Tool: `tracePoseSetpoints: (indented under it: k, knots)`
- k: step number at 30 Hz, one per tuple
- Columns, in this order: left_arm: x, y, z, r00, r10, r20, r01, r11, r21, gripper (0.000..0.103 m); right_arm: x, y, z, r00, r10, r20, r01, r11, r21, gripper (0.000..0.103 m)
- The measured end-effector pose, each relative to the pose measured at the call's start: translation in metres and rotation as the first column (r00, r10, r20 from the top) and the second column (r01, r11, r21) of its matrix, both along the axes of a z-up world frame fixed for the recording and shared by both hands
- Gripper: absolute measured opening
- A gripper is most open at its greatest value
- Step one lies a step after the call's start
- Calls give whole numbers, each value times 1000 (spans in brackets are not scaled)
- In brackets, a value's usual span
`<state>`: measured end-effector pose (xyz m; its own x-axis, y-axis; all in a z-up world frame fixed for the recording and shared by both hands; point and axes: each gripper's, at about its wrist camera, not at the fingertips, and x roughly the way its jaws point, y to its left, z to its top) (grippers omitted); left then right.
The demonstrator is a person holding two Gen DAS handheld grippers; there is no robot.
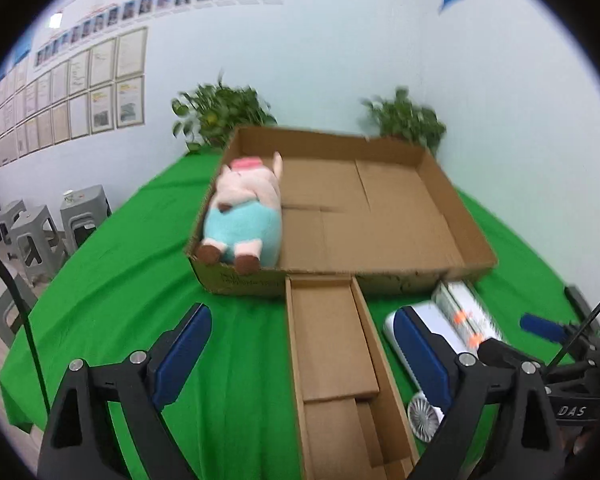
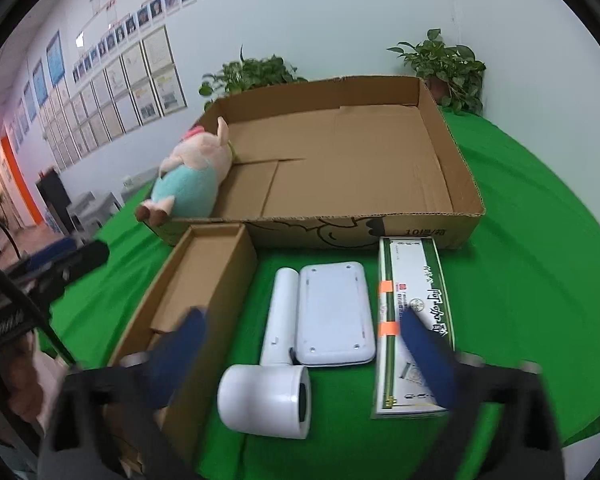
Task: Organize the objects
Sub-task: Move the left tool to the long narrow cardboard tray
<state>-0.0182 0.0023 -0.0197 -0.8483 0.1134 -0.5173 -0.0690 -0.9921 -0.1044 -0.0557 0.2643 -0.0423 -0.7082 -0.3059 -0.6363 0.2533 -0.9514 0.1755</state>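
**A:** Where are your tongs?

**B:** Your left gripper [image 1: 302,356] sits at the bottom of its frame, blue pads spread wide and gripping nothing. Between the fingers lies the narrow cardboard box [image 1: 332,364], running up the centre of the frame. Your right gripper [image 2: 300,354] is likewise released, low in its own frame, its pads blurred. Between them sits the white hair dryer [image 2: 278,360], its barrel at bottom centre and its handle pointing up the frame.

**A:** And what is around them?

**B:** In the right wrist frame, the white flat case [image 2: 334,314] lies touching the dryer's handle on the right. Just right of that is the green-and-white carton [image 2: 414,320] with two orange tape strips; your right finger overlaps its lower half in the frame. The narrow box is on the left there, its far end meeting the large cardboard tray [image 2: 452,160].

**A:** What is in the tray?

**B:** The plush pig [image 1: 244,216] lies along the tray's left wall, at centre-left of the left wrist frame, feet over the near edge. Everything rests on the green tablecloth [image 1: 120,280]. Two potted plants [image 2: 446,66] stand behind the tray against the wall, and grey stools [image 1: 40,232] show at the left edge.
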Motion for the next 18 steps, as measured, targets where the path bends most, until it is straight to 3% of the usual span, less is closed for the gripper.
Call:
tracePoseSetpoints:
  k: [5, 9, 14, 18]
  knots:
    - [0, -10, -6, 999, -26, 46, 24, 999, 39, 93, 6, 0, 3, 1000, 20, -16, -20, 1000, -9, 102]
    - [0, -11, -15, 995, -49, 85, 46, 998, 37, 93, 13, -6, 2, 994, 108, -21, -109, 993, -50, 102]
    - [-2, -20, -40, 983, -71, 170, 58, 995, 80, 92, 36, -28, -6, 937, 349, 1, -346, 931, -117, 102]
    - [0, -24, -55, 970, -104, 221, 78, 990, 121, 81, 42, -44, -19, 916, 397, 55, -386, 911, -144, 101]
